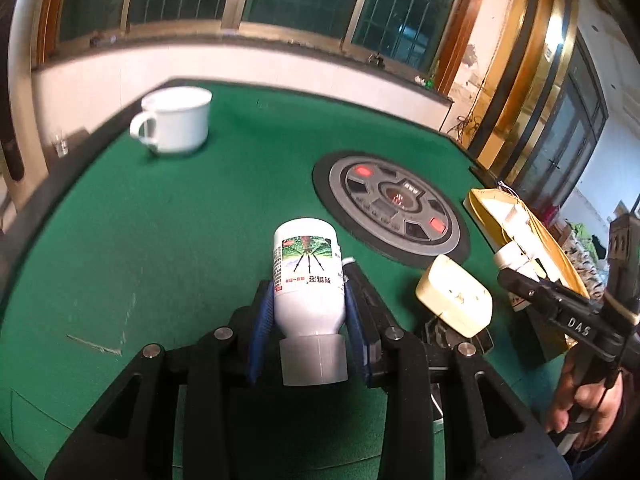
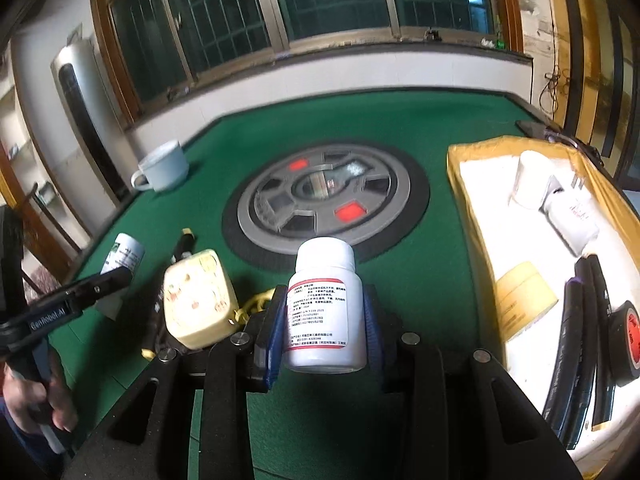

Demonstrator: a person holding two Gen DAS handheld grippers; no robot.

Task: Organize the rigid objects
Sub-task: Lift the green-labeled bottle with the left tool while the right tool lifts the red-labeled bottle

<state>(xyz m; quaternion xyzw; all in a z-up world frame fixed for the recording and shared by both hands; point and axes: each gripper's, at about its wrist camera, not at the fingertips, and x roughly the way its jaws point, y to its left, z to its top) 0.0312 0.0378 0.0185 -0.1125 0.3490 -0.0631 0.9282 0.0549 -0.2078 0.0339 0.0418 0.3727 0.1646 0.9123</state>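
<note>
Left gripper (image 1: 308, 312): closed on a white bottle (image 1: 307, 276), blue pads against its body; cap toward the camera, base pointing away, long axis along the fingers.
Bottle, look: white plastic, printed label with a green picture, pale grey cap; rigid, smooth sides.
Right gripper (image 2: 324, 328): closed on a white jar (image 2: 325, 304), pads on both sides of the labelled body; cap away from the camera, axis along the fingers.
Jar, look: short, wide, white cap, label with a red band and small print.
Box (image 2: 472, 168): yellow-walled with white lining, on the worktop (image 2: 400, 132) to the right of both grippers; it already holds tape rolls, black sticks and other white containers.
Key relation: the box lies right of the jar and near it; the right gripper is the nearer one. The left gripper is further off, with a cream plug adapter (image 1: 454, 296) between it and the box.
Likely step: carry each container to the box, right one first.
Risk: the smooth bottle may slip in the pads when tilted.
Also present: white mug (image 1: 176, 120) at the far left of the worktop, well apart.
</note>
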